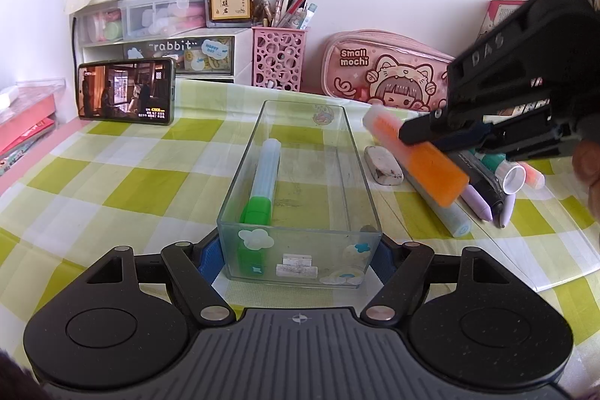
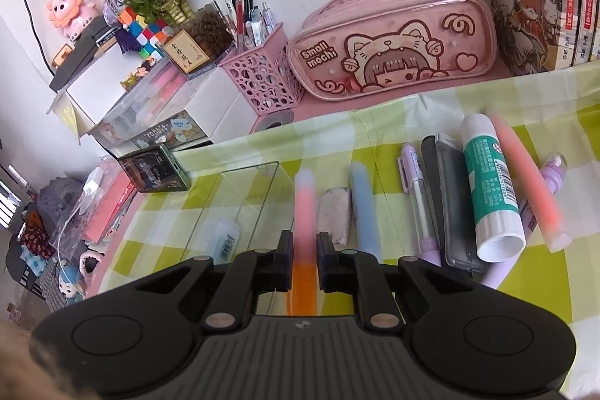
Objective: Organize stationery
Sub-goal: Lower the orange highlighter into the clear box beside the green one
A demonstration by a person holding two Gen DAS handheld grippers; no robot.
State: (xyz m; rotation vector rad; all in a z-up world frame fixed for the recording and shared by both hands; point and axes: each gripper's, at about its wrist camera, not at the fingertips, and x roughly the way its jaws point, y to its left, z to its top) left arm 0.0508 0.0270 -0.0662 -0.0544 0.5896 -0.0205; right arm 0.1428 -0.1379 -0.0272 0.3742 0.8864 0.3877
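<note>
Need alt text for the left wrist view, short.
The left gripper clamps the near end of a clear plastic box holding a green-capped marker on a green checked tablecloth. At right, the right gripper holds an orange highlighter above loose pens and an eraser.

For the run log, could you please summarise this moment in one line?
left gripper: shut on clear box | right gripper: shut on orange highlighter, lifted | in box: green highlighter

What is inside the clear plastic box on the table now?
Inside the clear box lies one green highlighter, along its left wall. The rest of its floor looks bare. Stickers on the near wall cover a small part of the floor.
</note>
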